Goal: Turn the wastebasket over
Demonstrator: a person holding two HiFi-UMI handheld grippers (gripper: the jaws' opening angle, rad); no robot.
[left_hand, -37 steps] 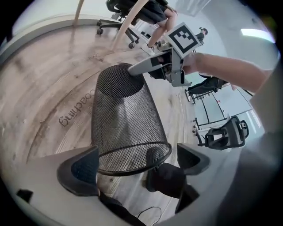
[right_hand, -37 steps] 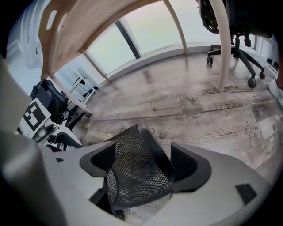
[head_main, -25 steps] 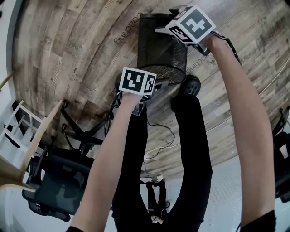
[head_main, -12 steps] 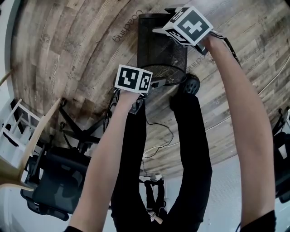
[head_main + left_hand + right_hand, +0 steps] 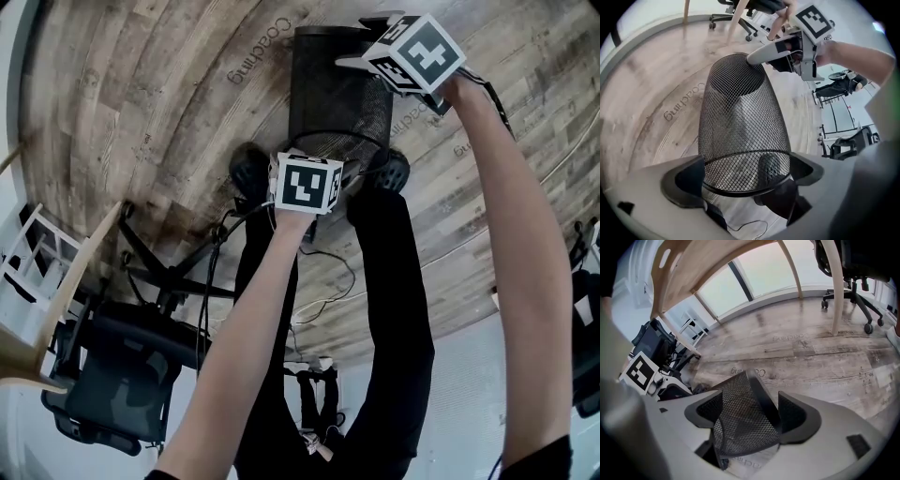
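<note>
Left tongs [image 5: 746, 168] moved astride wastebasket [image 5: 740, 112] rim; right tongs [image 5: 749, 409] clasp base.

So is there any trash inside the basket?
No, the mesh wastebasket is see-through and nothing shows inside it.

— How is the scene lit?
— Soft daylight is admitted through the windows [image 5: 768, 273], which are blown out to white; only faint shadows are cast on the floor [image 5: 141, 112].
— And sharpness?
— Edges are strongly bowed, corners are darkened, the nearest foreground is blurred.
</note>
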